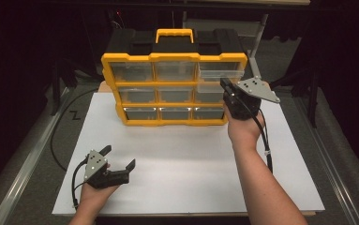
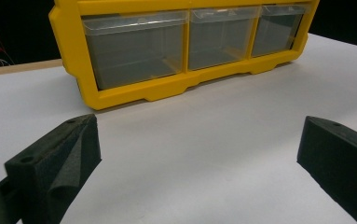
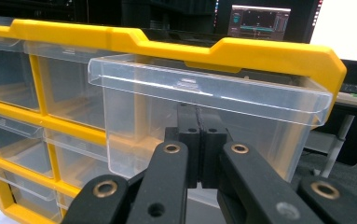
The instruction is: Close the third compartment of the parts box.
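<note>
Right gripper (image 3: 198,140) jaws pinch the pulled-out top-right drawer (image 3: 204,100) of the organizer (image 1: 175,84); left gripper (image 1: 119,159) rests wide near-left.

A white surface (image 1: 186,173) carries a yellow and black drawer organizer (image 1: 175,77), which stands upright at the far edge, slightly left of centre. A tan strip of board (image 2: 13,69) shows beyond the white sheet's far-left edge.

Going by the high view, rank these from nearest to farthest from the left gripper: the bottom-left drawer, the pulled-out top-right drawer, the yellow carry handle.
From the left gripper, low on the white board's left:
1. Bottom-left drawer, lowest row, at the organizer's near left corner.
2. Pulled-out top-right drawer, up and across to the right, by the right gripper.
3. Yellow carry handle, on the organizer's top, at the back.
</note>
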Action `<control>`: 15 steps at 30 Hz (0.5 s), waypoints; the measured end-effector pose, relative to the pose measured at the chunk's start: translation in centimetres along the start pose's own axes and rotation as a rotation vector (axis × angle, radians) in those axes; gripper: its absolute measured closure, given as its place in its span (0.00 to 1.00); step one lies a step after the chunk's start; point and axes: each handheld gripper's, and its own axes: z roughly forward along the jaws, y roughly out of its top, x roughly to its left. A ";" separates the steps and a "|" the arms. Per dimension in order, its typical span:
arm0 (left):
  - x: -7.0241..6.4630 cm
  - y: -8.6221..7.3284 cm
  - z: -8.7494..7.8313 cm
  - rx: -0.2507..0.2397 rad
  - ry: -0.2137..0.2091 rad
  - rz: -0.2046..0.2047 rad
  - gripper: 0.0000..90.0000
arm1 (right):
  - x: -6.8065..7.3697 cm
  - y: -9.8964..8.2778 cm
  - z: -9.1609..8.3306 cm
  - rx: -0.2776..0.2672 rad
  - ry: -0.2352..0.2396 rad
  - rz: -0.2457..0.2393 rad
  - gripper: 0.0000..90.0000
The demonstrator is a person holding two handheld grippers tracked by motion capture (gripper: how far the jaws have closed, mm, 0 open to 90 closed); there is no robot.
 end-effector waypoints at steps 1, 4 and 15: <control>0.0 0.0 0.0 0.001 0.000 0.001 0.00 | 0.0 0.0 0.1 0.002 -0.001 0.002 1.00; 0.0 0.0 0.0 0.003 0.001 0.000 0.00 | -0.1 0.1 0.5 0.006 -0.007 0.000 1.00; 0.0 -0.1 0.1 0.011 -0.006 0.003 0.00 | -0.3 0.3 1.7 0.015 -0.027 -0.003 1.00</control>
